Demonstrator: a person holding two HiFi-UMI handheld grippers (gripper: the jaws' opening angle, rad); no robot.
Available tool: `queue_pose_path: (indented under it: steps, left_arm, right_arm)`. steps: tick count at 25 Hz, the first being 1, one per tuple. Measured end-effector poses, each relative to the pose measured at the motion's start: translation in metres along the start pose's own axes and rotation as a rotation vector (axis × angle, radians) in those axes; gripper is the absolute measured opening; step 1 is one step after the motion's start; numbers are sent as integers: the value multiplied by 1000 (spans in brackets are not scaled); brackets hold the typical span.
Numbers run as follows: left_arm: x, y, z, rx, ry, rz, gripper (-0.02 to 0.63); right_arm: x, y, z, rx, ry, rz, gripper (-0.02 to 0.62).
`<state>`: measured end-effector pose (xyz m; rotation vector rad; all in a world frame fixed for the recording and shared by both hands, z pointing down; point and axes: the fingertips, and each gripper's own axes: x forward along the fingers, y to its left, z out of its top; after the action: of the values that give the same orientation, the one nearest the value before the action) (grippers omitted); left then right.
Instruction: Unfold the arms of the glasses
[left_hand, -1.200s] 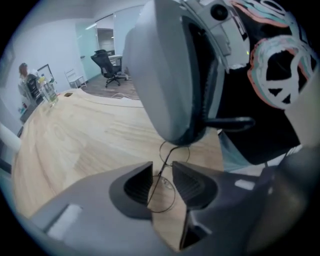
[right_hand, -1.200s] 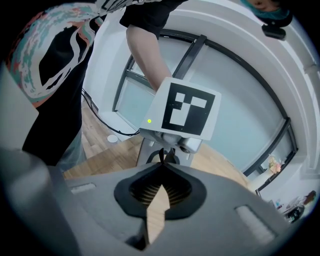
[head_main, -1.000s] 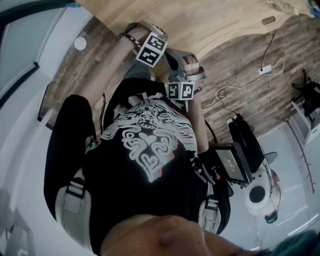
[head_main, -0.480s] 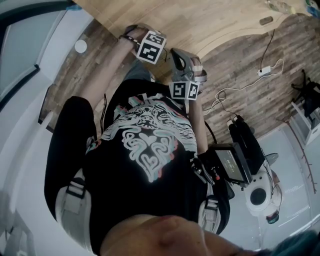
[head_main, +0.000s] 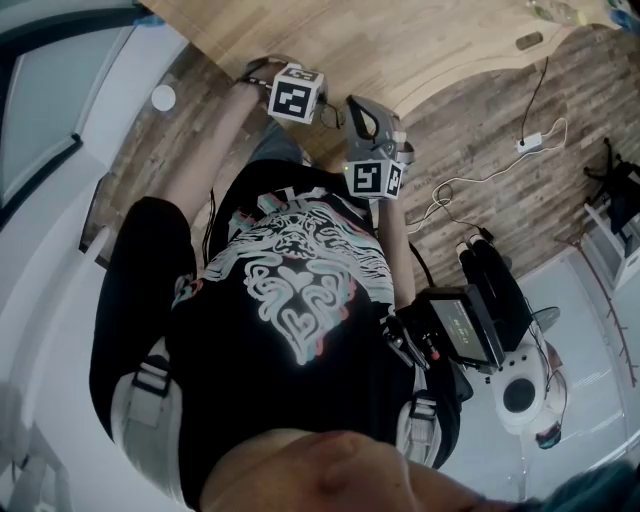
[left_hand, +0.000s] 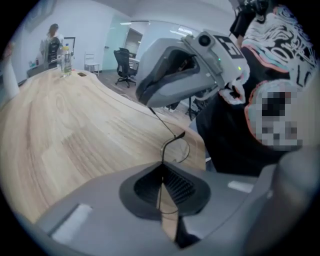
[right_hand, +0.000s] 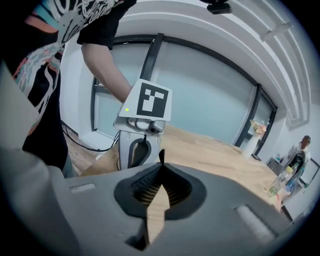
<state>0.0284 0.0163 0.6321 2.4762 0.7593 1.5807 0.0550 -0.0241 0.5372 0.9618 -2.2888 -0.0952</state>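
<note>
Glasses (left_hand: 173, 142), over the office's wooden table (left_hand: 65, 135), are clamped by the just-closed left tool (left_hand: 162, 166) and the right tool (right_hand: 161, 164).

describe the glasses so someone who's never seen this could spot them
Start at the light wooden table, at its near edge, where two bulky grey grippers meet. The glasses span between them: the fingers of the left gripper have just closed on the wire, the right gripper pinches an arm tip. They are the only thin black wire thing, with a clear lens.

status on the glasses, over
Left gripper just closed on the glasses wire. Right gripper shut on a dark arm tip. Held over the table, nothing blocking.
</note>
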Motion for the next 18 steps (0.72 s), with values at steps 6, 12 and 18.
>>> queue_pose_path:
  steps: [6,12,18]
  left_arm:
    - [-2,-9,3,-103,-117,-45,-9]
    - [-12,-6,3,-207,-225,-31,-9]
    - [-17,10,3,-311,-352,17,-11]
  right_arm:
    - [0,-7,-7,80,1,2,2]
    - [2,-6,-15,103,-8,-4,2]
    - [5,-11,-20,132,23,-24,2]
